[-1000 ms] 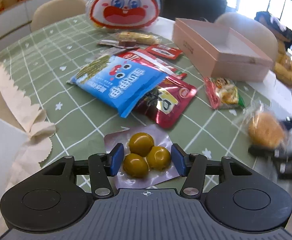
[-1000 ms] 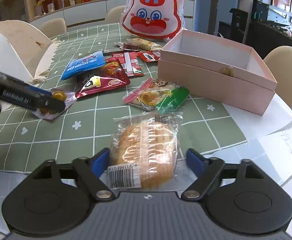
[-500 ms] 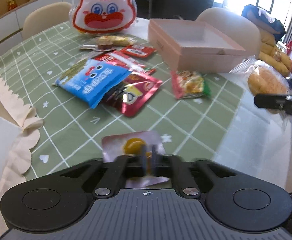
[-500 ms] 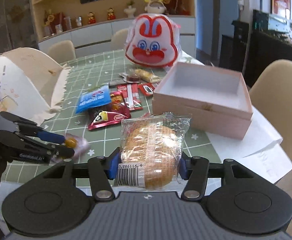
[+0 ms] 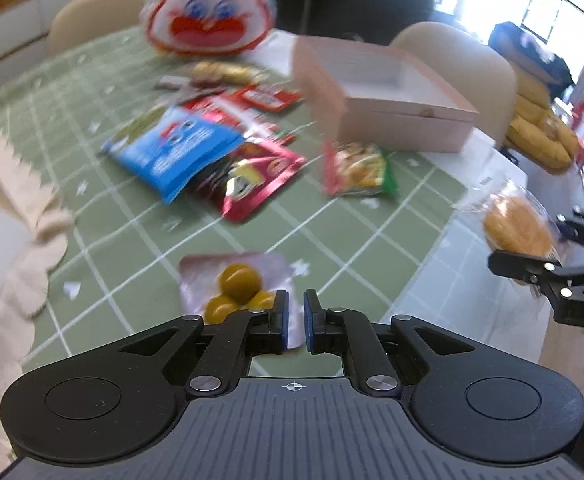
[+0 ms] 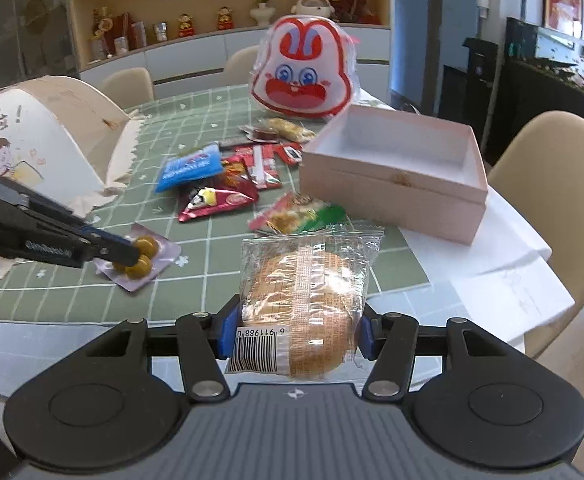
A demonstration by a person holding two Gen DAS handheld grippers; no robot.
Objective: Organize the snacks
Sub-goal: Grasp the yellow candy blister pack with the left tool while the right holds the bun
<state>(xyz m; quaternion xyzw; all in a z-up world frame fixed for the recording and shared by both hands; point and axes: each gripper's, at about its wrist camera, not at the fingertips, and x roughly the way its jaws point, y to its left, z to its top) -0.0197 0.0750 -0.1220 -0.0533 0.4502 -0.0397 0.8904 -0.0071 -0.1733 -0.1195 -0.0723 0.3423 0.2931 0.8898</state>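
Firstly, left wrist view. Item: left gripper (image 5: 295,322), blue pads pressed nearly together on the near right edge of a pink pouch of yellow-green balls (image 5: 239,286); the pouch hangs out to the left of the pads over the green checked tablecloth (image 5: 132,264). Item: blue snack packet (image 5: 172,150), centre left, overlapping a red foil packet (image 5: 252,178). Item: red-and-green packet (image 5: 358,168), just near the pink box (image 5: 392,112), which stands open at far right of centre. Item: rabbit-face bag (image 5: 210,8), far centre, blurred. Item: small red sachets (image 5: 266,98) and a yellowish wrapped snack (image 5: 222,72) between the rabbit bag and the blue packet. Item: right gripper (image 5: 552,252), right edge, holding a wrapped bun (image 5: 518,228).

Secondly, right wrist view. Item: right gripper (image 6: 294,334), pads pinching the wrapped bun (image 6: 304,308) on both sides, barcode end nearest the camera, wrapper raised clear of the table. Item: left gripper (image 6: 132,252), left side, clamped on the pouch of yellow-green balls (image 6: 142,258), near the table's near left edge. Item: pink box (image 6: 396,172), right of centre, interior white. Item: red-and-green packet (image 6: 300,216) between bun and box. Item: blue snack packet (image 6: 190,166) and red foil packet (image 6: 220,198), centre. Item: rabbit-face bag (image 6: 302,76), far centre, upright. Item: cream paper bag (image 6: 48,140), far left. Item: beige chair (image 6: 556,184), right.
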